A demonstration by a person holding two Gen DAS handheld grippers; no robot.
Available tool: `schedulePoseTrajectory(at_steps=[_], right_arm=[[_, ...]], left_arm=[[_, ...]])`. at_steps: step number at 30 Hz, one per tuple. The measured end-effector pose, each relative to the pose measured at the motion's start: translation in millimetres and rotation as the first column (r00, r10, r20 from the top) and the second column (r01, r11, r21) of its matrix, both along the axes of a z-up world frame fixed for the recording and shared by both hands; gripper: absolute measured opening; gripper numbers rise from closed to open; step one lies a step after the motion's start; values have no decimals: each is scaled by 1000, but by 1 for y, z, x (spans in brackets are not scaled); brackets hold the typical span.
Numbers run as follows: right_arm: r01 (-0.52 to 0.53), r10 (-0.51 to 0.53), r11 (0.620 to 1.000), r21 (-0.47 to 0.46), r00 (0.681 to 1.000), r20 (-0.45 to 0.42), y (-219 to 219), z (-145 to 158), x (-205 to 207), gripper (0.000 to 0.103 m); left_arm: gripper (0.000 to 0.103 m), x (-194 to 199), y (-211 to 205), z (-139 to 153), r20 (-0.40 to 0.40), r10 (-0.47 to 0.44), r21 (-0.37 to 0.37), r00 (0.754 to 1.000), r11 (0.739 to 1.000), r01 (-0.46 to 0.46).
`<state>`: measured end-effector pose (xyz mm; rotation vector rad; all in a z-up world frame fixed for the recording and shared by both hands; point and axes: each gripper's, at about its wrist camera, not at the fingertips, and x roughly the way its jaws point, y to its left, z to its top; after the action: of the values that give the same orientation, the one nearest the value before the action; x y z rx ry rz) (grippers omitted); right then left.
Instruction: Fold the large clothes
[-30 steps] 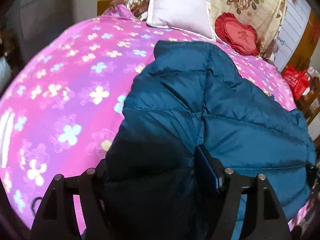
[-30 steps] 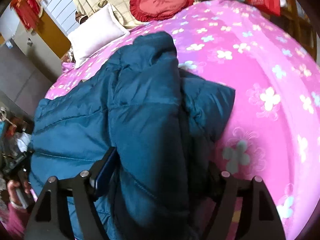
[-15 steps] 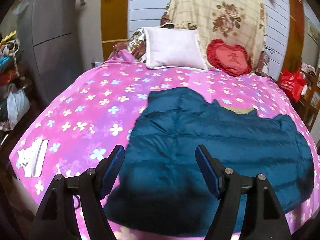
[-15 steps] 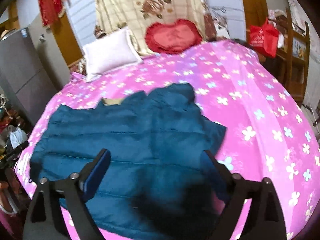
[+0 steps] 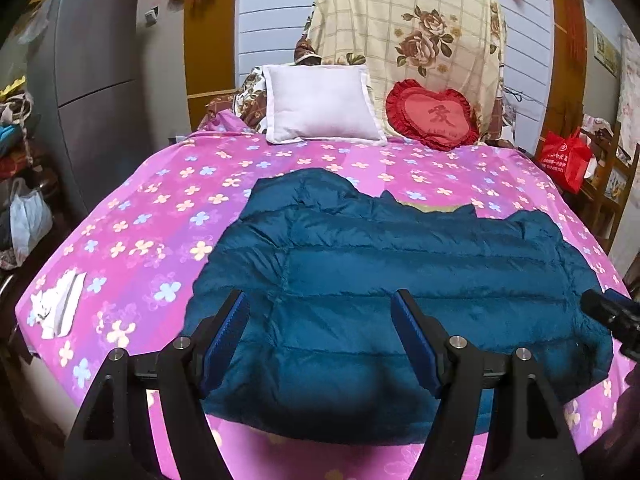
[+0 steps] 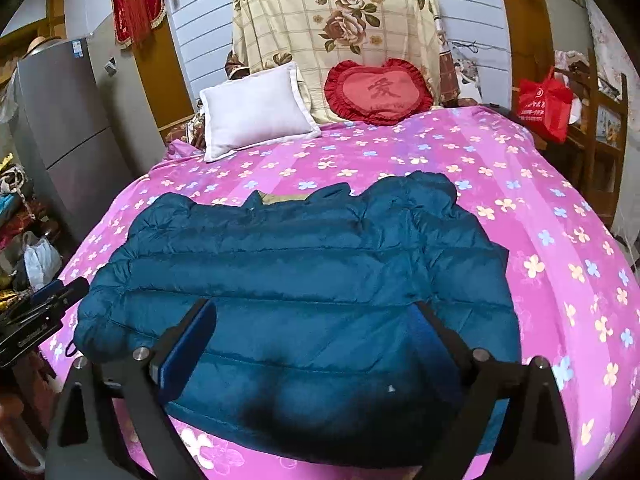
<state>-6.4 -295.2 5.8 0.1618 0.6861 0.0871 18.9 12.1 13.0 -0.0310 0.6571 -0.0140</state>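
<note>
A teal quilted puffer jacket (image 5: pixel 400 280) lies spread sideways over the near half of a bed with a pink flowered sheet (image 5: pixel 160 216); it also fills the middle of the right wrist view as the jacket (image 6: pixel 304 272). My left gripper (image 5: pixel 320 304) hovers open over the jacket's near edge, nothing between its blue pads. My right gripper (image 6: pixel 314 312) hangs over the same near edge, its jaws still opening, with no cloth between them. Each gripper shows at the edge of the other's view.
A white pillow (image 5: pixel 320 104), a red heart cushion (image 5: pixel 434 114) and a floral blanket (image 5: pixel 420 32) stand at the bed's head. A grey fridge (image 5: pixel 96 80) is on the left, a red bag (image 5: pixel 566 158) and wooden shelf on the right. White cloth (image 5: pixel 58 306) lies on the bed's near left corner.
A second ago jacket folds filled both sets of jaws. Both grippers have let go and drawn back and up, and the jacket now lies flat on the bed.
</note>
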Motion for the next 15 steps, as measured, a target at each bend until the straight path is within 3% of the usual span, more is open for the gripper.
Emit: schedulePoseTrajectory(at_steps=[15], right_arm=[[-20,19,998,-57,1000,-10,33,-15,-1,102]], left_arm=[[55,-4,-11,-11,-17,3,0,1000,1000,-3]])
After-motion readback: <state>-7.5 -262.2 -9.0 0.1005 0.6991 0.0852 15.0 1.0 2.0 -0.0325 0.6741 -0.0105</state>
